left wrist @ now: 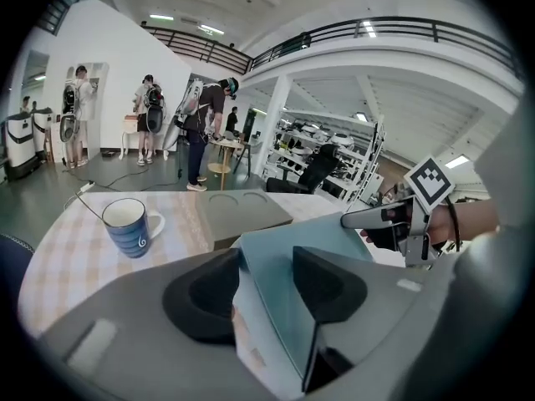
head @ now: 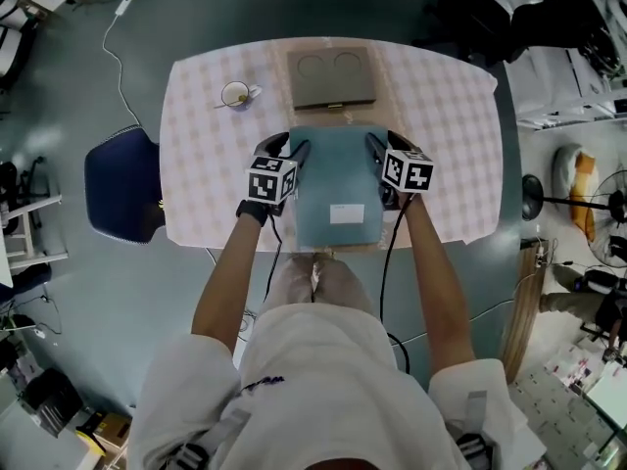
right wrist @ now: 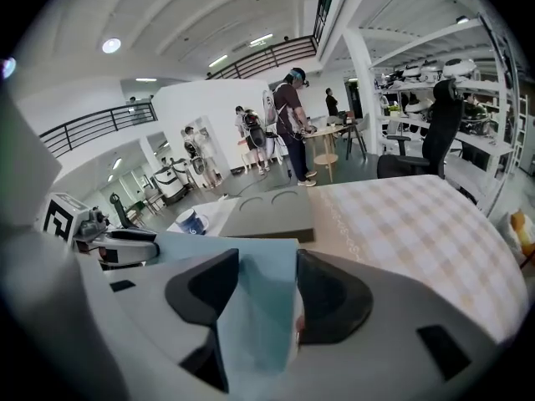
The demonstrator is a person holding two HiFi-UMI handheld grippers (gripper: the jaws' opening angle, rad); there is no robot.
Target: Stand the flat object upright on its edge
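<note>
A flat teal book (head: 338, 184) with a white label is held between my two grippers over the near half of the table. My left gripper (head: 292, 148) clamps its left edge, and my right gripper (head: 380, 145) clamps its right edge. In the left gripper view the book's (left wrist: 284, 266) edge sits between my left gripper's (left wrist: 263, 286) dark pads, with the right gripper (left wrist: 376, 217) on the far side. In the right gripper view the book (right wrist: 259, 307) fills the gap of my right gripper (right wrist: 267, 295), and the left gripper (right wrist: 125, 241) shows at the left.
A grey tray with two round recesses (head: 331, 76) lies just beyond the book. A blue-striped mug (head: 235, 94) stands at the far left of the checked tablecloth (head: 441, 135). A blue chair (head: 122, 184) stands left of the table. Several people stand far off in the hall.
</note>
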